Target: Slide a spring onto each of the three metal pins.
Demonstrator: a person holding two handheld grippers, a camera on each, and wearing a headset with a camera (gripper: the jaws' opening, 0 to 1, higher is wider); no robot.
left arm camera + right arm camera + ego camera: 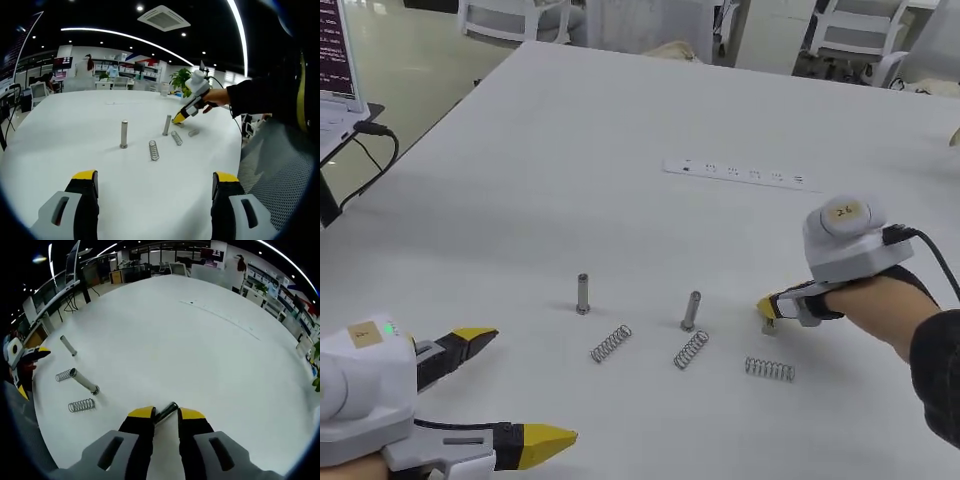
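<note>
Two metal pins (583,293) (691,310) stand upright on the white table (620,150). Three springs (610,343) (691,349) (769,369) lie in front of them. My right gripper (769,312) is low over the table to the right of the pins, shut on a third pin (166,413) held between its yellow tips. My left gripper (510,388) is open at the near left with nothing between its fingers (85,181). The left gripper view looks at both standing pins (123,134) (167,125), the springs (154,150) and the right gripper (180,118) beyond.
A white power strip (740,173) lies farther back on the table. A laptop (335,80) with a black cable sits at the far left. White chairs (860,30) stand past the far edge.
</note>
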